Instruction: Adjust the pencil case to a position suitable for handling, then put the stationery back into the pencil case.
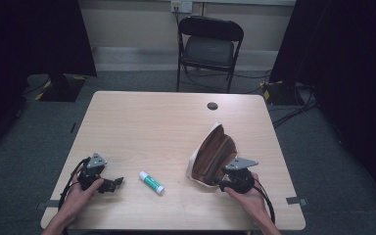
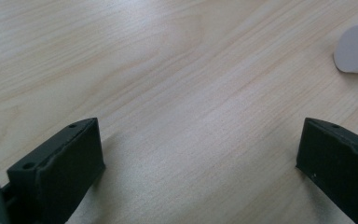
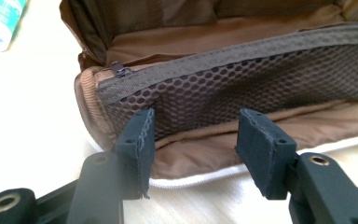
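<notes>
Wooden table (image 1: 142,122), pouch (image 1: 213,154) open, running away

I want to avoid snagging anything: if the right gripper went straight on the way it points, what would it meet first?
Most likely the brown mesh pocket inside the open pouch; the right gripper points right at it, though depth is hard to judge.

Each hand-held gripper (image 1: 108,185) (image 1: 217,182) is black with a grey three-cornered top plate, trailing black cable, screw-holed jaws and brass-coloured pivots.
</notes>
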Action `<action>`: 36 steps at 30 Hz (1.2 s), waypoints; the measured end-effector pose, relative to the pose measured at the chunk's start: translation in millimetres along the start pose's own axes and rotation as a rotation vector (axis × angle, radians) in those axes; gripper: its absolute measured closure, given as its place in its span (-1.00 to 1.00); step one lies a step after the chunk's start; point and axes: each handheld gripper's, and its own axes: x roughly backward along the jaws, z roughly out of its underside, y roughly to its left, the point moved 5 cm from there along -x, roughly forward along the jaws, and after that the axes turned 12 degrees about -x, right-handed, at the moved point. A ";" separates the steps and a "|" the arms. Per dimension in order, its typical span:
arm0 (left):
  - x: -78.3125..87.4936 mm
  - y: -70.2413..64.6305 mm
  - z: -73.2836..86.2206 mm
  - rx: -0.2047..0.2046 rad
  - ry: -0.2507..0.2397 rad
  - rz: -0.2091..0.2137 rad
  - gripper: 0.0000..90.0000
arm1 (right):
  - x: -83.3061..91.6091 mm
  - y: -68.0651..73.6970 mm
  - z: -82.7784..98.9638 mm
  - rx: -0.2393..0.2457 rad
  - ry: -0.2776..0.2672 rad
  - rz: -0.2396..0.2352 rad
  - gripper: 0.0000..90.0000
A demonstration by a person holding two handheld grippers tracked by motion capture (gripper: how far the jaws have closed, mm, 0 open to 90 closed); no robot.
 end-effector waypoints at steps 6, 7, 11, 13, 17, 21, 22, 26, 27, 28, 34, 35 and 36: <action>0.0 0.0 0.0 0.000 0.000 0.000 -1.00 | -4.0 5.3 2.8 0.009 0.019 -0.011 0.00; 0.0 0.0 0.0 0.000 0.001 0.000 -1.00 | -4.9 6.4 3.7 0.014 0.022 -0.011 0.00; -0.1 0.0 0.0 0.000 0.000 0.001 -1.00 | -6.1 7.1 3.2 0.022 0.019 -0.007 -0.02; -0.3 0.0 -0.3 0.000 0.001 0.001 -1.00 | -6.6 7.5 3.4 0.023 0.022 -0.005 -0.02; -0.3 0.1 -0.3 -0.001 0.002 0.001 -1.00 | -7.7 7.2 2.6 0.020 0.021 -0.009 -0.05; -0.3 0.1 -0.3 0.000 0.001 0.001 -1.00 | -11.0 10.8 0.9 0.030 0.024 -0.015 -0.04; -0.3 0.1 -0.3 -0.001 0.002 0.001 -1.00 | -12.2 12.1 0.3 0.030 0.025 -0.018 -0.04; -0.4 0.0 -0.3 0.001 0.001 0.001 -1.00 | -18.2 16.4 -3.6 0.044 0.028 -0.022 -0.07; -0.4 0.0 -0.3 0.001 0.000 0.001 -1.00 | -18.5 18.3 -4.4 0.046 0.032 -0.025 -0.07; -0.4 0.0 -0.3 0.000 0.001 0.002 -1.00 | -18.9 20.0 -5.4 0.051 0.031 -0.027 -0.07; -0.4 0.0 -0.3 0.001 0.001 0.002 -1.00 | -22.1 25.5 -7.3 0.064 0.039 -0.022 -0.10; -0.4 0.0 -0.3 0.001 0.001 0.002 -1.00 | -22.4 25.6 -7.3 0.063 0.039 -0.023 -0.10; -0.3 0.0 -0.3 0.000 0.001 0.001 -1.00 | -22.6 25.5 -7.4 0.067 0.038 -0.023 -0.10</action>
